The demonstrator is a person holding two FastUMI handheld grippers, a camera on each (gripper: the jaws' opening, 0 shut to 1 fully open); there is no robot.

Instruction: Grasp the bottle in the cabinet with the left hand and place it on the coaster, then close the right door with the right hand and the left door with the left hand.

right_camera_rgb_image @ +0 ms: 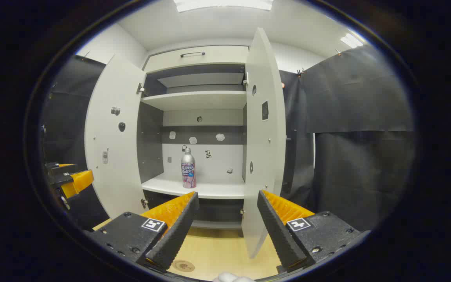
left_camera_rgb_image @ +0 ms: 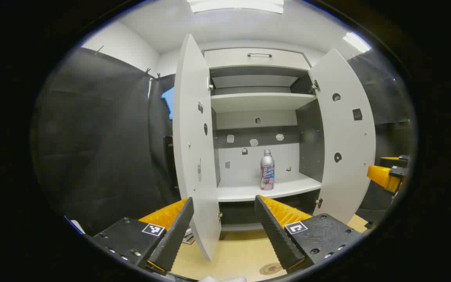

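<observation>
Both doors stand swung wide, exposing the bottle upright on the cabinet's lower shelf, so left gripper and right gripper wait in front, fingers spread and empty.

A silver bottle with a pink label stands upright on the cabinet's lower shelf — both doors open, coaster in front.

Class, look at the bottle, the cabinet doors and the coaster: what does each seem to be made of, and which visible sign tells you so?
Bottle: probably metal, from its silvery sheen, with a printed wrap.
Cabinet doors: likely laminated board, going by the flat, matte white faces with screwed-on hinges.
Coaster: round, thin and brown, perhaps cork or wood; too small to tell.
</observation>
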